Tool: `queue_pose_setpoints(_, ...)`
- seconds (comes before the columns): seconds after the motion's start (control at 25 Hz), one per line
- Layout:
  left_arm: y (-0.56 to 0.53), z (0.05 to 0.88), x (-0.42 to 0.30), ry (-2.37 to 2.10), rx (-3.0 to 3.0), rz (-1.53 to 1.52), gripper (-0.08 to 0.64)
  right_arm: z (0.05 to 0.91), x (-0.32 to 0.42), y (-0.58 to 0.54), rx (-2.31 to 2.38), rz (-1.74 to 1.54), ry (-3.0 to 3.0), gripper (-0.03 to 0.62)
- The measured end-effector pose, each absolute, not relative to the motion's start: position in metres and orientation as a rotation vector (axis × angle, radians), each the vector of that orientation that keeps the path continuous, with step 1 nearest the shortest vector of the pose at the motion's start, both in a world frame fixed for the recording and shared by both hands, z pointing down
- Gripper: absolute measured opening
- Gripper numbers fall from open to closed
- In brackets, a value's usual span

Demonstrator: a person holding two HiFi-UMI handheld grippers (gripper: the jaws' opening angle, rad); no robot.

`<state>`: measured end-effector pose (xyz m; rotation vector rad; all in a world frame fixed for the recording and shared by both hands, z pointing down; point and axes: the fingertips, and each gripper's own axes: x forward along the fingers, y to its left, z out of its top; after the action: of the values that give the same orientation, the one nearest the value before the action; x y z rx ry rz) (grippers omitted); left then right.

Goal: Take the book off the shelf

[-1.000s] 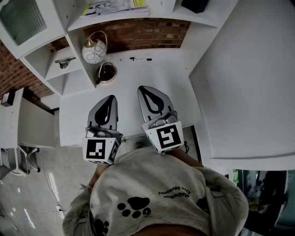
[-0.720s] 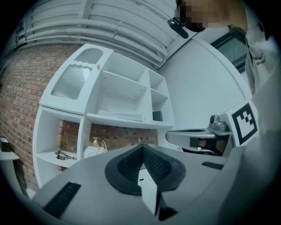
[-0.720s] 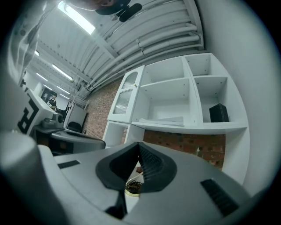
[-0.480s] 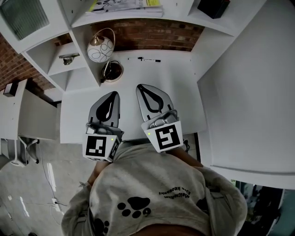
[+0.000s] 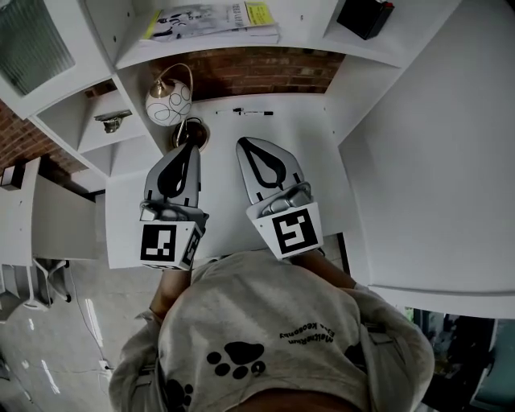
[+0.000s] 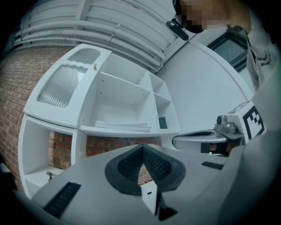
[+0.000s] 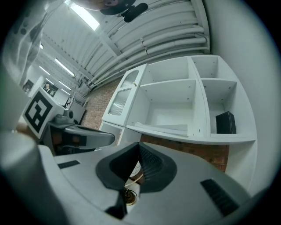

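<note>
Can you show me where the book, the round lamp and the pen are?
book (image 5: 211, 19): head view, middle of its top cover.
lamp (image 5: 168, 101): head view, on its round patterned shade.
pen (image 5: 251, 111): head view, middle of its barrel.

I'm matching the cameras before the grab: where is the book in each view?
Head view: book, flat on the shelf, top centre.
Left gripper view: book near centre.
Right gripper view: book near centre.
Shared landmark: black box, next compartment right.
</note>
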<state>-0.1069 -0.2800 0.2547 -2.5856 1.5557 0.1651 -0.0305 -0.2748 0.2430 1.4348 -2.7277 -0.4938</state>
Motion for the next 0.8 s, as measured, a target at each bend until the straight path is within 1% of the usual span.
queue_pose_setpoints(0.52, -0.316, 0.212, -0.111, 1.447, -2.555, 0.195, 0.009, 0.204, -0.031, -0.313, 1.454, -0.686, -2.675, 0.017)
queue_pose_setpoints(0.8, -0.333, 0.196, -0.106, 1.394, -2.497, 0.144, 0.009, 0.188, -0.031, -0.339, 1.408, -0.785, -2.620, 0.017)
